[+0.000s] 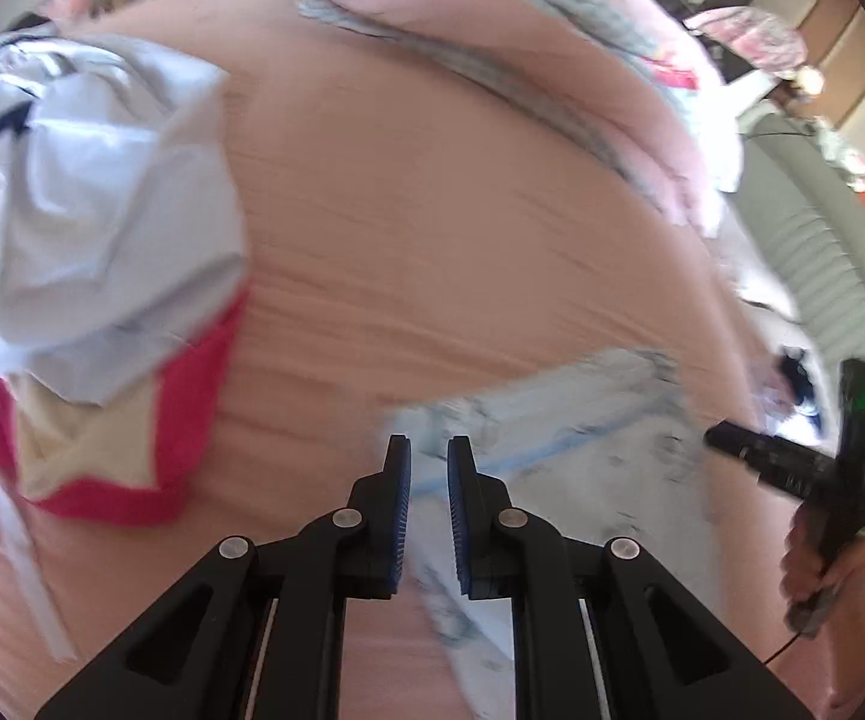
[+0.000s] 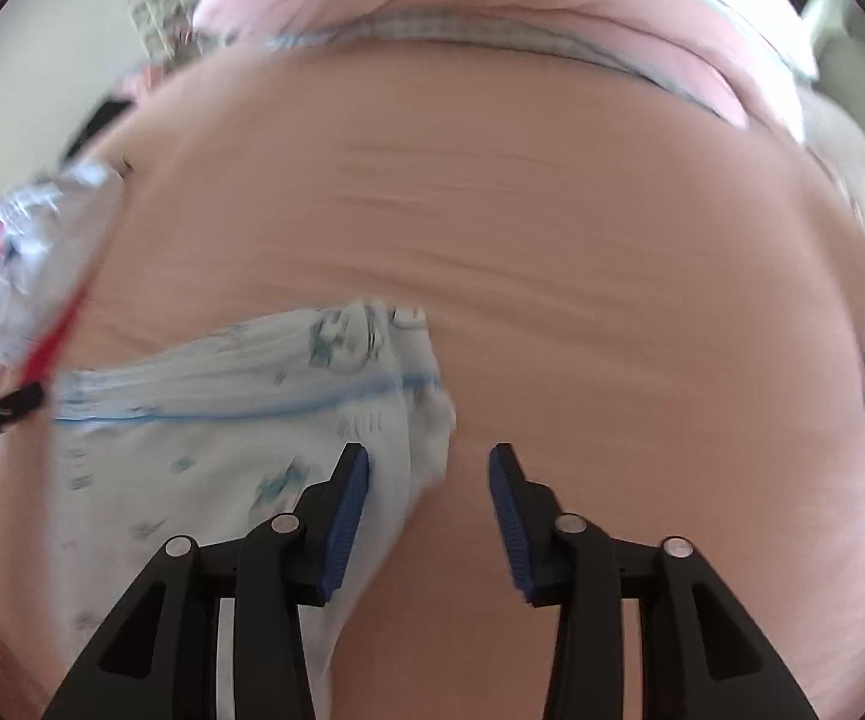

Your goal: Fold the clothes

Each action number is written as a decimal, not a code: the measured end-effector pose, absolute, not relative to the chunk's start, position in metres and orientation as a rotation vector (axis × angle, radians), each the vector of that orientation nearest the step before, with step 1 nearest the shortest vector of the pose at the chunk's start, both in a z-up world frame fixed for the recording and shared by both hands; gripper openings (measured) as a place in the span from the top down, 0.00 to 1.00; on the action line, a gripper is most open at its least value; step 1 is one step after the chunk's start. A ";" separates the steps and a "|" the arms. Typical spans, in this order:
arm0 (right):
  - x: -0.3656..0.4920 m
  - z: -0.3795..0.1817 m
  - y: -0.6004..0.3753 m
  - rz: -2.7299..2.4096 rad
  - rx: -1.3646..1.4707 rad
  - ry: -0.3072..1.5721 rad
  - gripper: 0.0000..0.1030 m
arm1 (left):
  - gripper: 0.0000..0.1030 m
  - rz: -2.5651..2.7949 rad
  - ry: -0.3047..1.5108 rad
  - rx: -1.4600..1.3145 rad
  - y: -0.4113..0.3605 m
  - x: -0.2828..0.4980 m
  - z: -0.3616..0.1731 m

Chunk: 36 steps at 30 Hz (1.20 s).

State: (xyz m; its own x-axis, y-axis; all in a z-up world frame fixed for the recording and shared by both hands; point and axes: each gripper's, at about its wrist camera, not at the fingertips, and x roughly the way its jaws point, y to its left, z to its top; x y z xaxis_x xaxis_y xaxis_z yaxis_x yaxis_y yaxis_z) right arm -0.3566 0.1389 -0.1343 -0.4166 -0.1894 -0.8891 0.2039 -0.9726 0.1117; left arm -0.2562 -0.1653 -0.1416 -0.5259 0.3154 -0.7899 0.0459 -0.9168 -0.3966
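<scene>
Left gripper [image 1: 429, 450]: its jaws stood a narrow gap apart, with cloth of the pale printed garment [image 1: 564, 456] running up between the blue pads; the blur hid whether the pads pressed it, so a grip could not be told.
Right gripper [image 2: 429, 459]: its jaws stood well apart and held nothing; the folded edge of the pale printed garment [image 2: 222, 420] lay against the inner face of the left-hand finger [image 2: 351, 498], and bare sheet showed in the rest of the gap.
Garment: white with small blue-grey prints and a thin blue stripe, it lay flat on the pink bed sheet [image 1: 432, 240], just ahead of and under both grippers.
Left wrist view only: the pile of clothes [image 1: 90, 222] was plain here, a pale lilac piece over a red-trimmed cream one, well apart from the garment to its left; to the garment's right a hand [image 1: 822, 570] held the black body of the right gripper [image 1: 804, 468].
Right wrist view only: the garment's rounded far fold showed clearly, and a black tip of the left gripper [image 2: 6, 408] met the stripe at the garment's left edge.
Both views: a pink quilt [image 2: 552, 12] with a grey-blue border lay bunched beyond the garment at the far edge of the sheet.
Containers: none could be made out in either view.
</scene>
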 end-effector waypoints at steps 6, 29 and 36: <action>-0.257 -0.114 0.104 -2.251 1.485 0.030 0.60 | 0.90 2.363 -0.509 -1.574 -0.110 -0.219 -0.146; -0.118 -0.128 0.110 -2.231 1.586 -0.052 0.59 | 0.90 2.399 -0.599 -1.540 -0.046 -0.076 -0.158; -0.113 -0.126 0.128 -2.245 1.598 -0.088 0.59 | 0.90 2.440 -0.528 -1.575 -0.033 -0.086 -0.165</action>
State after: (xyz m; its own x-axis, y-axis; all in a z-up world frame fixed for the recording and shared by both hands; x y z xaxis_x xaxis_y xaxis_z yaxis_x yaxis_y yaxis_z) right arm -0.1127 0.1280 -0.1261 -0.2792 -0.3412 -0.8976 0.2697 -0.9250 0.2677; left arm -0.0864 -0.0328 -0.1654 -0.4180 0.3449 -0.8404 0.0337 -0.9186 -0.3937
